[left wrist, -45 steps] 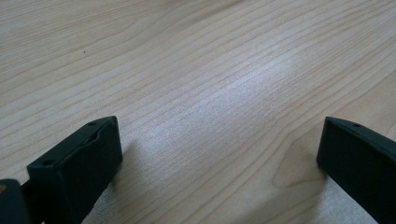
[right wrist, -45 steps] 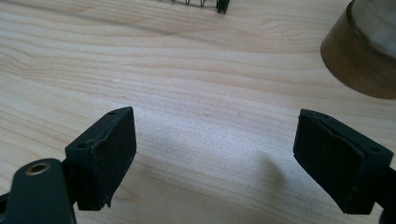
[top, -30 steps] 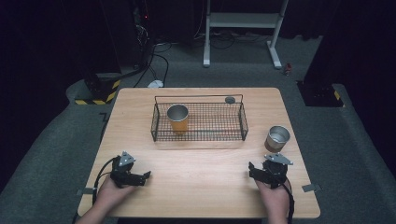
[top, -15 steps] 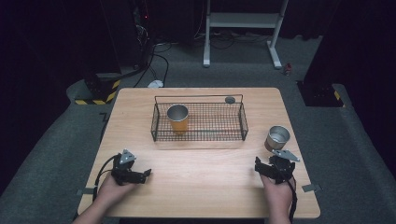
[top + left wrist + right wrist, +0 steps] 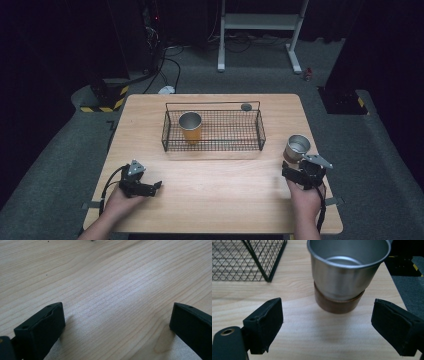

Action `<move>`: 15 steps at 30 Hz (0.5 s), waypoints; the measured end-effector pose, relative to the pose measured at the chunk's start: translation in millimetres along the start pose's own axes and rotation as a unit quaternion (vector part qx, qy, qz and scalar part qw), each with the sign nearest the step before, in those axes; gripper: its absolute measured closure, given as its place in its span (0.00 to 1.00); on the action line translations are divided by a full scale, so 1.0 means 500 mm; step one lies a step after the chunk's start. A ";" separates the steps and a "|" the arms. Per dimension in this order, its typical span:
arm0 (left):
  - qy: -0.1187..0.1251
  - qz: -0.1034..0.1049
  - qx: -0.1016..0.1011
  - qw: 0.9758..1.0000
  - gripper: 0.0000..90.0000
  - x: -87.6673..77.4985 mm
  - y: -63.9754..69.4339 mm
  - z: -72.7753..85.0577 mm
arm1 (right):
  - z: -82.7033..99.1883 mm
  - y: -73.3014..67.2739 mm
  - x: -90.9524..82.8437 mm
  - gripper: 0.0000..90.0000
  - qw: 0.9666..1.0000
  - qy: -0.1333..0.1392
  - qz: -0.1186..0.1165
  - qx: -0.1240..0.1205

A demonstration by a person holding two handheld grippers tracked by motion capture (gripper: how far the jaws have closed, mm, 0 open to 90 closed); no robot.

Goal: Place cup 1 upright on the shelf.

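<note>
Lining up my right tool [image 5: 295, 172] behind the steel cup [image 5: 297, 149].
I had its jaws spread wide, the cup standing upright just ahead near the worktop's [image 5: 215, 195] right edge; my left tool [image 5: 150, 188] rested spread by the front-left corner.

A lab: wooden table [image 5: 215, 200] amid dark equipment racks [image 5: 135, 35] and floor cables [image 5: 170, 65].

Dark room, grey carpet [image 5: 210, 80], white stand [image 5: 260, 30].

black claws [image 5: 295, 172], grey three-cornered top plates, trailing black cables.
</note>
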State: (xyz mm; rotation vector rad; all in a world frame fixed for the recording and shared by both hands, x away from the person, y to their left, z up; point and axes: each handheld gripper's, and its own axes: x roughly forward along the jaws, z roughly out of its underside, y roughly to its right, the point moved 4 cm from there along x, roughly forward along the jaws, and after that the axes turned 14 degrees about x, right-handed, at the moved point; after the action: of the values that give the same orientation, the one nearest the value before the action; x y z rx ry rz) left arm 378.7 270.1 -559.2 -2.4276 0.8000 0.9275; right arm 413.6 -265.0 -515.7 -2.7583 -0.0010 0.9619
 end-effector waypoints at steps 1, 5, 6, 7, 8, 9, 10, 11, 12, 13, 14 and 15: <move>0.000 0.000 0.000 1.000 0.00 0.000 0.000 0.000 | -0.003 0.002 0.002 0.12 1.000 0.003 -0.001 -0.002; 0.000 0.000 0.000 1.000 0.00 0.001 -0.001 0.000 | -0.015 0.009 0.014 0.12 1.000 0.006 0.001 0.010; 0.000 0.000 0.000 1.000 0.00 0.001 -0.001 0.000 | -0.018 0.011 0.017 0.12 1.000 0.006 0.004 0.010; 0.000 0.000 0.000 1.000 0.00 0.001 -0.001 0.000 | -0.020 0.011 0.019 0.11 1.000 0.008 0.004 0.009; 0.000 0.000 0.000 1.000 0.00 0.001 -0.001 0.000 | -0.023 0.011 0.022 0.11 1.000 0.007 0.003 0.008; 0.000 0.000 0.000 1.000 0.00 0.001 -0.001 0.000 | -0.025 0.010 0.025 0.11 1.000 0.008 0.004 0.006; 0.000 0.000 0.001 1.000 0.00 0.001 -0.001 0.000 | -0.028 0.010 0.027 0.11 1.000 0.009 0.003 0.005; 0.000 0.000 0.001 1.000 0.00 0.001 -0.001 0.000 | -0.030 0.010 0.028 0.11 1.000 0.012 0.004 0.006; 0.000 0.000 0.001 1.000 0.00 0.001 -0.001 0.000 | -0.033 0.010 0.031 0.11 1.000 0.015 0.004 0.007; 0.000 0.000 0.000 1.000 0.00 0.001 -0.001 0.000 | -0.035 0.010 0.033 0.11 1.000 0.015 0.003 0.010; 0.000 0.000 0.001 1.000 0.00 0.001 -0.001 0.000 | -0.037 0.010 0.037 0.11 1.000 0.014 0.005 0.009; 0.000 0.000 0.000 1.000 0.00 0.001 -0.001 0.000 | -0.038 0.011 0.041 0.11 1.000 0.014 0.006 0.006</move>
State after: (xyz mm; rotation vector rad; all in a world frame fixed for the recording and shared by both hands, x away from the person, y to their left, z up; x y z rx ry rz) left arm 379.5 270.4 -559.2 -2.4273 0.8006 0.9260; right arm 441.0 -272.7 -514.7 -2.7641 0.0257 0.9233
